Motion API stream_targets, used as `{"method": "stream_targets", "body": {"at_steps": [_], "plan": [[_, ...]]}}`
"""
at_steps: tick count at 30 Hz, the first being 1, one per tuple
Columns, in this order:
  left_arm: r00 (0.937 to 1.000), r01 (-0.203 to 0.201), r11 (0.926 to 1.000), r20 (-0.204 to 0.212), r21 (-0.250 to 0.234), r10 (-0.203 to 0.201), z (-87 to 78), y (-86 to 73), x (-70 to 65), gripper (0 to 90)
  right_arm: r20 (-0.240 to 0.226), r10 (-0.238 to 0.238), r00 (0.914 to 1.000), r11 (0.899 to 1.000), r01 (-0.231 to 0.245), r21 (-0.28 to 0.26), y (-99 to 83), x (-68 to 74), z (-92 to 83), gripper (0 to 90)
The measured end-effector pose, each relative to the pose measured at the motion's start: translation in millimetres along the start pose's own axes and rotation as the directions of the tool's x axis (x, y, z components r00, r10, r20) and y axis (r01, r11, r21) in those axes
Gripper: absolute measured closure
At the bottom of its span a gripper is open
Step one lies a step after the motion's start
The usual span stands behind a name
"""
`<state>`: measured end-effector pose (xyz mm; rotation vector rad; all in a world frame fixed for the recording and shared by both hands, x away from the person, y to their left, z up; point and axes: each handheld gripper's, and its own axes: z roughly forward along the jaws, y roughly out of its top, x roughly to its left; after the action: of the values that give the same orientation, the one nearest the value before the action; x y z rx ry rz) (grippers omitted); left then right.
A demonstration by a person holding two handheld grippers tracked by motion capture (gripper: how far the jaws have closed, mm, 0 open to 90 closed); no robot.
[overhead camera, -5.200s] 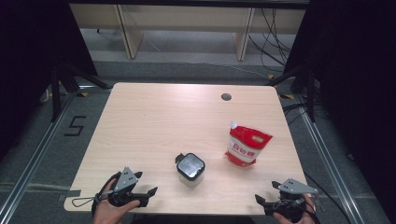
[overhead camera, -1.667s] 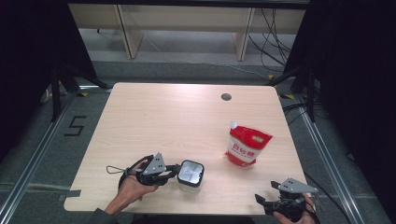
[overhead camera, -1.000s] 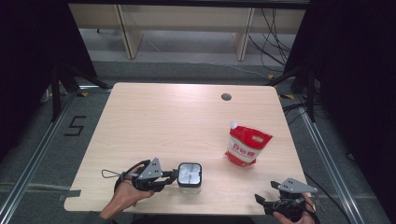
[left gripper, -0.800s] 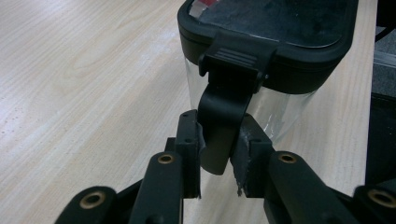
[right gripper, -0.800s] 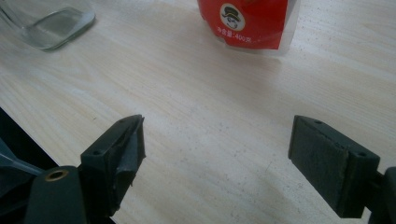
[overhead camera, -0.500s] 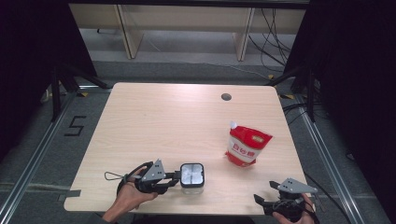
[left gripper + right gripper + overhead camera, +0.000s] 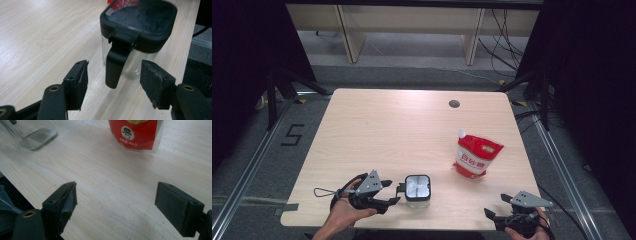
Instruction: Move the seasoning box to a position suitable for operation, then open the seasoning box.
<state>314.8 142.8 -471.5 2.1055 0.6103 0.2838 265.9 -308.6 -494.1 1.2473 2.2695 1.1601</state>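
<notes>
Your left tongs have just sprung apart around the jar's hanging latch near the bench front edge, unclamped, while your right tongs idle wide apart

Each hand carried a black gripper topped by a grey three-cornered plate. The left gripper sat at about seven o'clock on the table, with a thin black cable looping out behind it toward nine o'clock. The right gripper sat at about five o'clock, its plate lying flat and pale. Seen close, the left gripper's fingers were blocky black bars faced with worn, rough dark pads, each arm pinned with a brass-coloured rivet. The right gripper's fingers looked alike, their pads grey and scuffed at the edges. The forearms were bare, with no sleeves.
</notes>
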Motion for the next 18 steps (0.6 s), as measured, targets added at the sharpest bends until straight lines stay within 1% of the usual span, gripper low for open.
{"method": "stream_targets", "body": {"at_steps": [1,2,3,4,6,7,8,9,10,11,12,13,14,15,16,17,18], "plan": [[1.0000,0.000,1.0000,0.000,0.000,0.000,0.0,0.0,0.0,38.5,0.000,0.000,1.0000,1.000,0.000,0.000,0.0,0.0,0.0,18.6],[0.9999,-0.013,0.9999,-0.004,0.008,0.013,-4.9,3.7,1.8,38.5,-0.004,-0.024,0.9997,1.000,0.024,0.000,0.0,-2.7,1.0,18.5],[1.0000,0.005,1.0000,-0.002,0.001,-0.005,-6.1,4.5,1.2,38.7,0.006,-0.031,0.9995,1.000,0.031,-0.001,0.0,-3.0,0.8,18.6],[0.9999,0.010,0.9999,0.010,-0.002,-0.010,-6.9,5.3,1.9,39.2,0.007,-0.029,0.9996,1.000,0.029,-0.001,0.1,-2.8,0.2,18.6],[0.9999,0.012,0.9999,0.009,-0.002,-0.012,-8.1,5.5,1.7,41.2,0.007,-0.031,0.9995,1.000,0.031,-0.003,0.1,-3.0,0.2,18.6],[0.9998,0.016,0.9998,0.010,-0.012,-0.016,-7.6,4.8,1.5,41.2,-0.003,-0.020,0.9998,1.000,0.020,-0.002,0.2,-2.2,0.7,18.6],[0.9997,0.017,0.9998,0.019,-0.006,-0.017,-7.5,4.6,1.7,42.6,0.002,0.000,1.0000,1.000,0.000,0.001,0.0,0.0,0.0,18.6],[0.9992,0.033,0.9994,0.023,-0.013,-0.033,-6.7,4.1,0.3,43.5,0.007,-0.020,0.9998,1.000,0.020,-0.006,0.3,-1.1,0.3,18.6],[0.9992,0.033,0.9994,0.023,-0.013,-0.033,-6.7,4.1,0.3,44.6,0.007,-0.020,0.9998,1.000,0.020,-0.006,0.3,-1.1,0.3,18.6],[0.9992,0.033,0.9994,0.023,-0.010,-0.033,-7.9,5.9,0.4,46.8,0.006,-0.027,0.9996,1.000,0.027,-0.004,0.7,-1.2,0.5,18.6],[0.9989,0.036,0.9991,0.030,-0.024,-0.036,-7.7,6.5,0.5,49.3,0.005,-0.030,0.9995,1.000,0.030,-0.004,0.6,-1.3,0.5,18.7],[0.9995,0.025,0.9994,0.019,-0.023,-0.024,-8.7,7.8,1.1,51.5,0.005,-0.031,0.9995,1.000,0.031,-0.003,0.5,-1.5,0.5,18.6],[0.9992,0.026,0.9991,0.031,-0.034,-0.025,-8.8,9.0,1.5,53.4,0.005,-0.025,0.9997,1.000,0.025,-0.001,0.3,-1.2,0.3,18.6],[0.9992,0.030,0.9988,0.027,-0.039,-0.028,-10.1,10.6,1.2,56.3,0.013,-0.038,0.9992,0.999,0.038,-0.003,0.5,-1.8,-0.3,18.6],[0.9992,0.030,0.9988,0.027,-0.039,-0.028,-10.1,10.6,1.2,59.2,0.013,-0.038,0.9992,0.999,0.038,-0.003,0.5,-1.8,-0.3,18.6],[0.9990,0.035,0.9982,0.030,-0.048,-0.033,-10.1,11.3,0.6,59.2,0.009,-0.036,0.9993,0.999,0.036,-0.004,0.6,-2.0,-0.2,18.7],[0.9995,0.022,0.9984,0.025,-0.051,-0.021,-11.2,12.9,-0.8,68.8,0.007,-0.024,0.9997,1.000,0.024,0.002,0.3,-0.7,0.2,18.6]]}}
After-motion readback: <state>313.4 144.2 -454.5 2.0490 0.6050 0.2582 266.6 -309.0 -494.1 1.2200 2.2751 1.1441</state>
